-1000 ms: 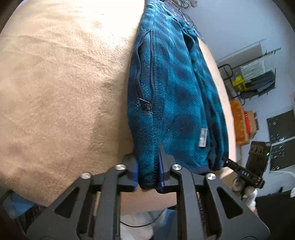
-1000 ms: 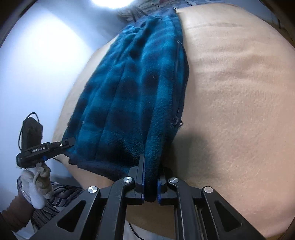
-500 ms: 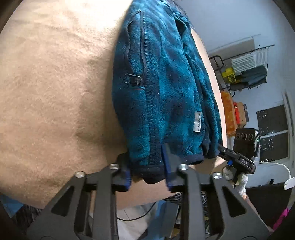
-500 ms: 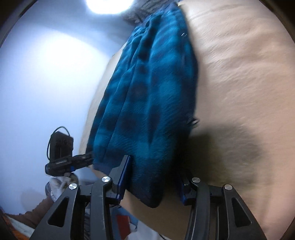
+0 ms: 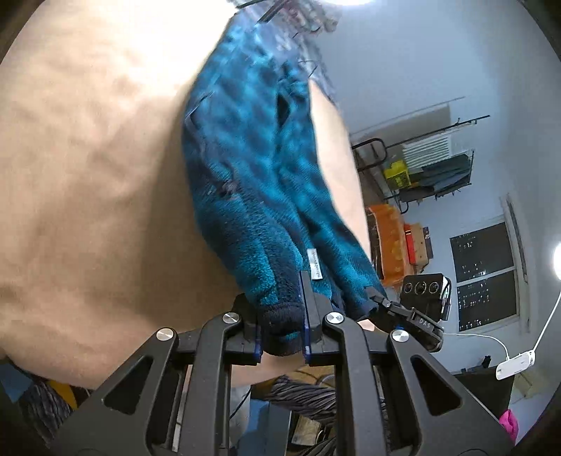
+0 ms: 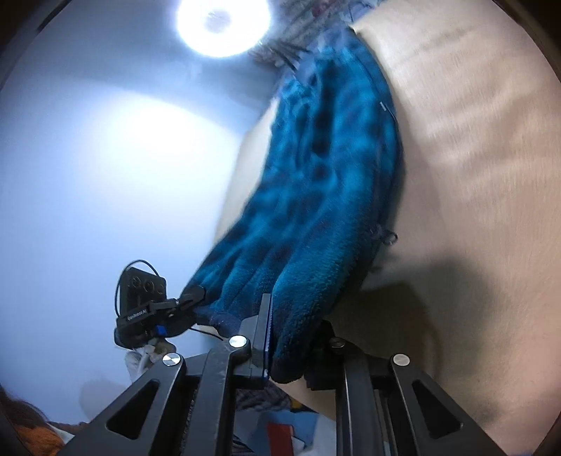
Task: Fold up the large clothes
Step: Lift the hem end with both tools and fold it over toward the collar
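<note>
A blue plaid fleece jacket (image 5: 252, 168), folded lengthwise into a long strip, lies on a beige blanket (image 5: 87, 193). Its near hem is lifted off the blanket. My left gripper (image 5: 282, 326) is closing, and its pads press on the dark hem corner beside the white label (image 5: 314, 268). In the right wrist view the jacket (image 6: 333, 182) stretches away over the blanket (image 6: 473, 210). My right gripper (image 6: 294, 347) is closing on the other hem corner, with thick fleece squeezed between its pads. Each gripper shows in the other's view, the right gripper (image 5: 413, 315) and the left gripper (image 6: 157, 308), both at the hem.
A wire rack (image 5: 431, 168) with boxes, an orange bag (image 5: 389, 242) and a dark window (image 5: 484, 280) lie to the right of the bed. A white device on a cable (image 5: 515, 361) hangs there. More clothes (image 6: 298, 21) sit at the far end, below a ceiling lamp (image 6: 221, 24).
Both grippers loosened half a second ago, the right one wide open, and have now closed on the hem corners. The near end of the jacket has risen off the blanket.
</note>
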### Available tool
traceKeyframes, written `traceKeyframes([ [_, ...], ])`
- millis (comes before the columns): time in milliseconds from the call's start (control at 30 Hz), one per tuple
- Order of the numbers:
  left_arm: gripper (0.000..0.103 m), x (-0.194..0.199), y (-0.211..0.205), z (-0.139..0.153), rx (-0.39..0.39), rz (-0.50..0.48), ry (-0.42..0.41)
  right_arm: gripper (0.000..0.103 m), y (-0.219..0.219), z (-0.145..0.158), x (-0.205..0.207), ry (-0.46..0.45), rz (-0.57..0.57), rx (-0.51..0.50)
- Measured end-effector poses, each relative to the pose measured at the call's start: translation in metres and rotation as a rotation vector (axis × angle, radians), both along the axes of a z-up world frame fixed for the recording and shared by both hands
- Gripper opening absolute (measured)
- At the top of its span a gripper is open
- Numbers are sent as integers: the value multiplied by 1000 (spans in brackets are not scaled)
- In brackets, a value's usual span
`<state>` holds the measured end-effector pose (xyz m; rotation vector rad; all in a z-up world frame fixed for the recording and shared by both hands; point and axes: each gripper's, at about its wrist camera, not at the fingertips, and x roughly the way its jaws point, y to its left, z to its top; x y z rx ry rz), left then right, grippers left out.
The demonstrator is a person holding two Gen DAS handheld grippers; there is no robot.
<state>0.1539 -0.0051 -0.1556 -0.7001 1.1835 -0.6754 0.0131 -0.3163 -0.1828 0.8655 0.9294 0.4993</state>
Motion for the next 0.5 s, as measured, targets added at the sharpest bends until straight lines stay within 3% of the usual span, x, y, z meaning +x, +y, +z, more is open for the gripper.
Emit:
traceKeyframes([
  [100, 13, 13, -4, 18, -5, 12, -34, 11, -4, 19, 11, -27, -13, 5],
  [300, 13, 54, -9, 44, 35, 37, -78, 11, -6, 59, 54, -58, -17, -85],
  [500, 13, 104, -15, 48, 71, 73, -82, 11, -12, 86, 107, -71, -33, -172],
])
